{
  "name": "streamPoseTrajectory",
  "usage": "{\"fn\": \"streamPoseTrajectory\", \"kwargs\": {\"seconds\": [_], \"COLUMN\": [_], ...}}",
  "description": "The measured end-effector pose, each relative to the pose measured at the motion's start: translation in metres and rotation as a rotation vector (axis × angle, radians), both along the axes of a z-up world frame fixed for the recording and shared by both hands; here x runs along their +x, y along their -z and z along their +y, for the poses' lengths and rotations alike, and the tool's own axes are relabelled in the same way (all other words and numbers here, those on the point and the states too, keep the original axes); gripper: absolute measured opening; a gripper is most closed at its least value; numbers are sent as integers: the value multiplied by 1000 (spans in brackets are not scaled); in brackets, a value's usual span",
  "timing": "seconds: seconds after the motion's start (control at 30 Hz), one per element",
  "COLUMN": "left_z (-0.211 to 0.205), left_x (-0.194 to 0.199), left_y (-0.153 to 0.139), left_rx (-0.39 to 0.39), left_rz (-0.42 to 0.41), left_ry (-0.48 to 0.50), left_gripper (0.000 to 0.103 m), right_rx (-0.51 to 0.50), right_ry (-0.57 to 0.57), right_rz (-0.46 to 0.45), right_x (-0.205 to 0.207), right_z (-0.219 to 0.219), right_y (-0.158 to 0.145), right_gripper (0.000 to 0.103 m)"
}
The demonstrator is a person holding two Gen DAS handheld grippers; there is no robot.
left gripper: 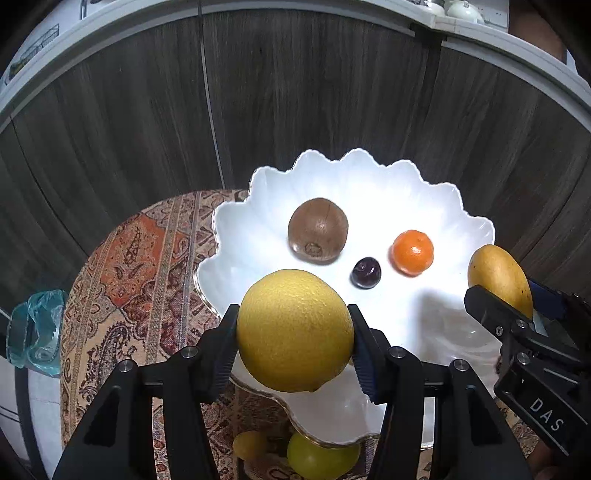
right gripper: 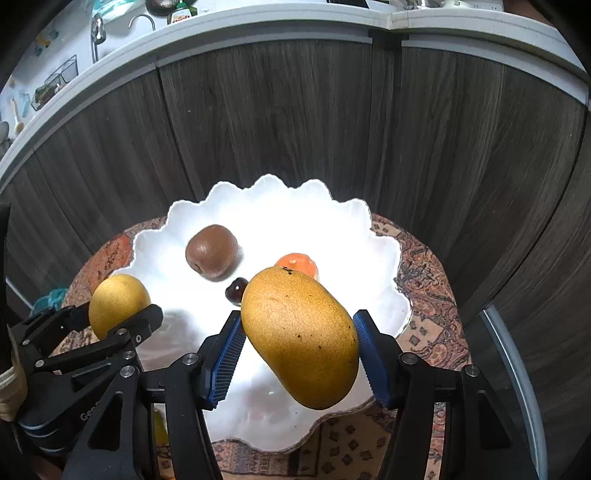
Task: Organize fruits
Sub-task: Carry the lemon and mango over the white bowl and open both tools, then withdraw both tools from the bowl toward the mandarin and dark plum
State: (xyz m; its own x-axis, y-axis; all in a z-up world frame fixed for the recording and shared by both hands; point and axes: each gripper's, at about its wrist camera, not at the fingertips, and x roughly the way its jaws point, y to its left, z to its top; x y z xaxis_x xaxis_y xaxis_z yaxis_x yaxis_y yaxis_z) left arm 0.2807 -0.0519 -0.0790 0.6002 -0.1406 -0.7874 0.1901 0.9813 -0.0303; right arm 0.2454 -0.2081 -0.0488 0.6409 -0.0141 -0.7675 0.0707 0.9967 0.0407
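My left tongs [left gripper: 293,332] pinch a round, pebbly-skinned yellow orange [left gripper: 294,329] over the near rim of the white scalloped bowl [left gripper: 369,177]; my right tongs [right gripper: 300,341] pinch a smooth, speckled, oblong mango [right gripper: 301,338] over the same bowl, which sits on a round counter [left gripper: 147,258] draped in patterned woven cloth; the ribbed pads press each fruit's sides. Inside the bowl lie a fuzzy brown kiwi [left gripper: 317,229], a glossy dark cherry [left gripper: 365,272] and a small tangerine [left gripper: 412,252], all apart. Only the left view shows a green fruit [left gripper: 321,458] and a yellowish one [left gripper: 251,445] on the cloth by the bowl's near edge, and crumpled blue plastic [left gripper: 35,328] at the counter's left edge; the right view half hides the tangerine behind the mango and shows a faucet [right gripper: 96,35] above the dark wood panelling [right gripper: 295,110].
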Motion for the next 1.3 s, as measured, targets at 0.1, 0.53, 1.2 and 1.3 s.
{"fn": "streamPoseTrajectory", "kwargs": {"seconds": [0.1,0.53,1.2,1.3], "left_z": [2,9,26,31], "left_x": [0,-22,-101,-113], "left_y": [3,-37,-97,-98], "left_rx": [-16,49,18,18], "left_rz": [29,-80,-176,-183], "left_ry": [-4,-46,-82,-89], "left_gripper": [55,87,91,91], "right_rx": [2,-32,-68,-64], "right_ry": [5,55,77,74], "right_rz": [13,-55,-180,-181], "right_x": [1,-13,-90,-99], "right_z": [-1,-9,-5,-2], "right_y": [4,-23,-97,-98], "right_gripper": [61,80,83,83]}}
